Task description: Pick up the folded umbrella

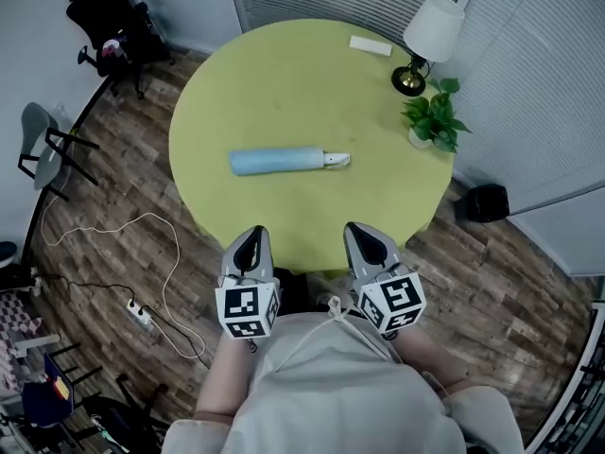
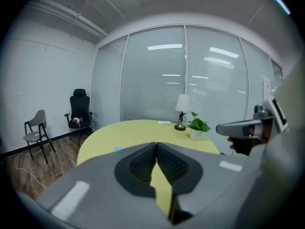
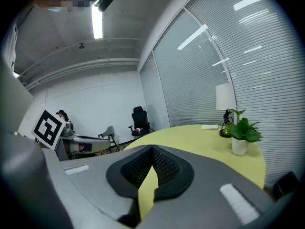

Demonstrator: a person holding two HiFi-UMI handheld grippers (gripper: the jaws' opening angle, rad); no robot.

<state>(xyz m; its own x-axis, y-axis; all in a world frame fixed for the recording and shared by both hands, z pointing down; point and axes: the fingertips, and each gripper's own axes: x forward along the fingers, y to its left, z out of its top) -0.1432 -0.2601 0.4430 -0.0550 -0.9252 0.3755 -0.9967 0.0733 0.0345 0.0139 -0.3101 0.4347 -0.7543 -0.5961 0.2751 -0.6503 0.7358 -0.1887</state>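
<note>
Head view: a round yellow-green bench [image 1: 284, 74] stands on a wooden floor. The folded umbrella [image 1: 288, 161], pale blue with a white handle at its right end, lies flat near the middle of the bench, crosswise to the person. The left gripper [image 1: 252, 236] and right gripper [image 1: 361, 233] are held side by side close to the body. Their tips are at the near edge of the bench and point forward over it, well apart from the umbrella. Both forearms are tucked in low against the torso. A lamp [image 1: 430, 36] and a potted plant [image 1: 435, 116] stand at the far right of the bench.

Left gripper view: the jaws are together, tips meeting, with nothing between them. The gripper points slightly down across the bench. A sliver of blue, the umbrella [image 2: 119, 149], shows just above the left jaw. The right gripper [image 2: 245, 128] sits at the right edge.

Right gripper view: its jaws are likewise closed on nothing, aimed over the bench. The left gripper [image 3: 52, 132] shows at the left, level with it. The umbrella is hidden here.
</note>
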